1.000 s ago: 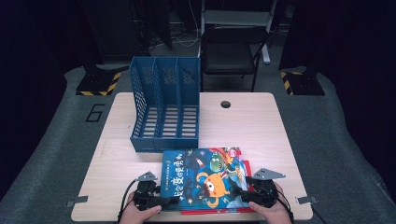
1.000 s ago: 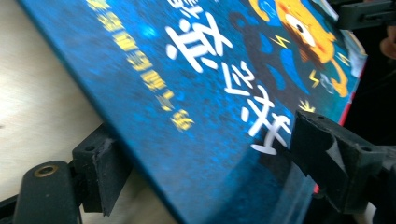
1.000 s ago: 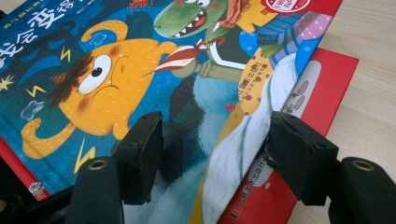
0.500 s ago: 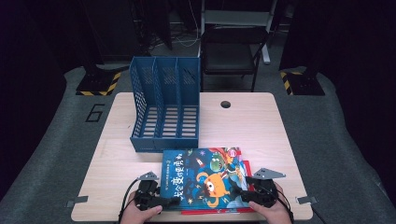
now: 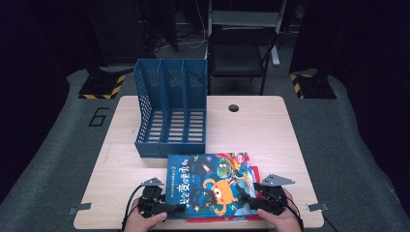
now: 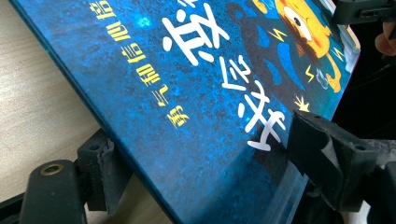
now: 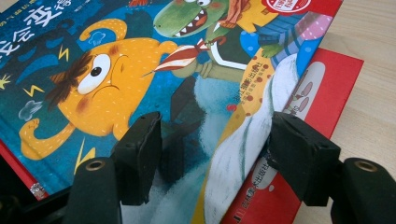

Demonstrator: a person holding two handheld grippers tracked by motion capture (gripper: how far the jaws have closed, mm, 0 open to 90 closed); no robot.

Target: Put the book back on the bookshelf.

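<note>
We grip the blue picture book (image 5: 210, 181) at its near corners, left gripper (image 5: 167, 209) straddling its edge, right gripper (image 5: 251, 202) jaws parted over the cover; next, lifting toward the file rack (image 5: 171, 108).

Ahead of you on the bench (image 5: 261, 130), a blue three-slot file rack (image 5: 171, 108) standing upright toward its far left, a round cable hole (image 5: 233, 108) near the far edge, a black chair (image 5: 239, 55) beyond, yellow-black striped floor blocks (image 5: 102, 88) either side
</note>
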